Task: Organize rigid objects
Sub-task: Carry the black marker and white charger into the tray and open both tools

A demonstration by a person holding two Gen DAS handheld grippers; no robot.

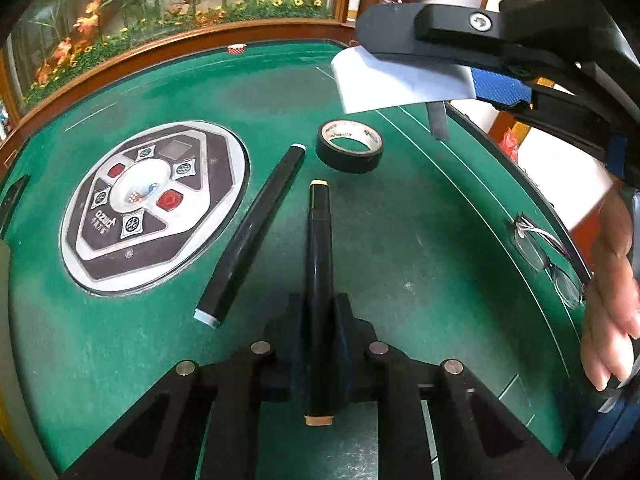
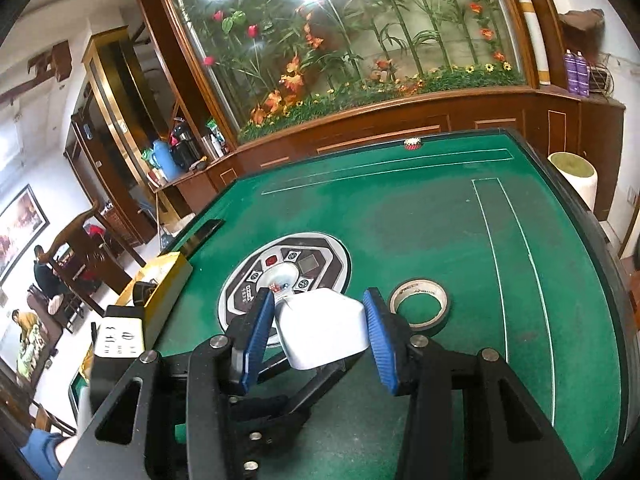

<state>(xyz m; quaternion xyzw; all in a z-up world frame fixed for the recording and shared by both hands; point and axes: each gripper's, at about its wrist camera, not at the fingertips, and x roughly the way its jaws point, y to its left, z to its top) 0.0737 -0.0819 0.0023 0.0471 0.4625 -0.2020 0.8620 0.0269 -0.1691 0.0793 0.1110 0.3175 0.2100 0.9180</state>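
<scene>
My left gripper (image 1: 319, 306) is shut on a black marker with tan caps (image 1: 319, 240), which points away from the camera over the green table (image 1: 420, 264). A second black marker with pale caps (image 1: 252, 232) lies on the felt just left of it. Beyond both lies a black tape roll (image 1: 349, 146) (image 2: 420, 305), flat on the table. My right gripper (image 2: 320, 300) (image 1: 420, 60) has its blue pads (image 2: 258, 336) pressed on a white box (image 2: 324, 328) (image 1: 400, 80), held above the table at the upper right of the left wrist view.
The round control panel (image 1: 152, 204) (image 2: 284, 276) sits in the table's middle. Eyeglasses (image 1: 548, 256) lie at the right rim beside a person's hand (image 1: 612, 300). A yellow box (image 2: 160, 284) stands at the left edge, a white bin (image 2: 576, 176) off the far right corner.
</scene>
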